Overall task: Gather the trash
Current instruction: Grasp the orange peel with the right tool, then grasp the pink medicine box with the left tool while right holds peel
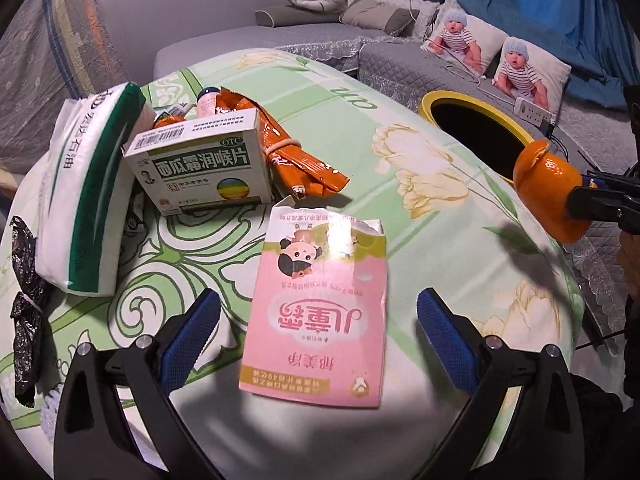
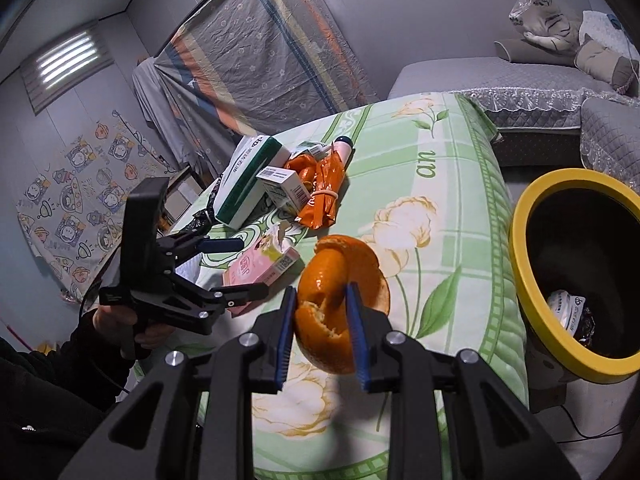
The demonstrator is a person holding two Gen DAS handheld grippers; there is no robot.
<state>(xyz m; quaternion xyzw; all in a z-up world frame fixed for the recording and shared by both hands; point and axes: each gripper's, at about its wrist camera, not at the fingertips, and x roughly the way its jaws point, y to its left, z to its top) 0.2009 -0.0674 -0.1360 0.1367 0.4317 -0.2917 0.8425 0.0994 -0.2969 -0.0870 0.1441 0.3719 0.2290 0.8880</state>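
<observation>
My right gripper [image 2: 322, 304] is shut on an orange peel [image 2: 340, 276], held above the green flowered tablecloth [image 2: 452, 216]. In the left wrist view the same orange peel [image 1: 546, 190] hangs at the right, near the bin. A yellow-rimmed trash bin [image 2: 520, 264] stands beside the table's right edge; wrappers lie at its bottom. My left gripper [image 1: 318, 328] is open, its blue pads on either side of a torn pink box [image 1: 320, 312] lying flat on the cloth. In the right wrist view the left gripper [image 2: 244, 266] hovers over that pink box [image 2: 256, 268].
At the back left of the table lie a tissue pack [image 1: 86, 200], a green-and-white medicine box [image 1: 200, 168], orange sachets [image 1: 296, 156] and a small bottle [image 1: 208, 100]. A black plastic bag [image 1: 24, 320] hangs at the left edge. A grey sofa [image 1: 424, 64] stands behind.
</observation>
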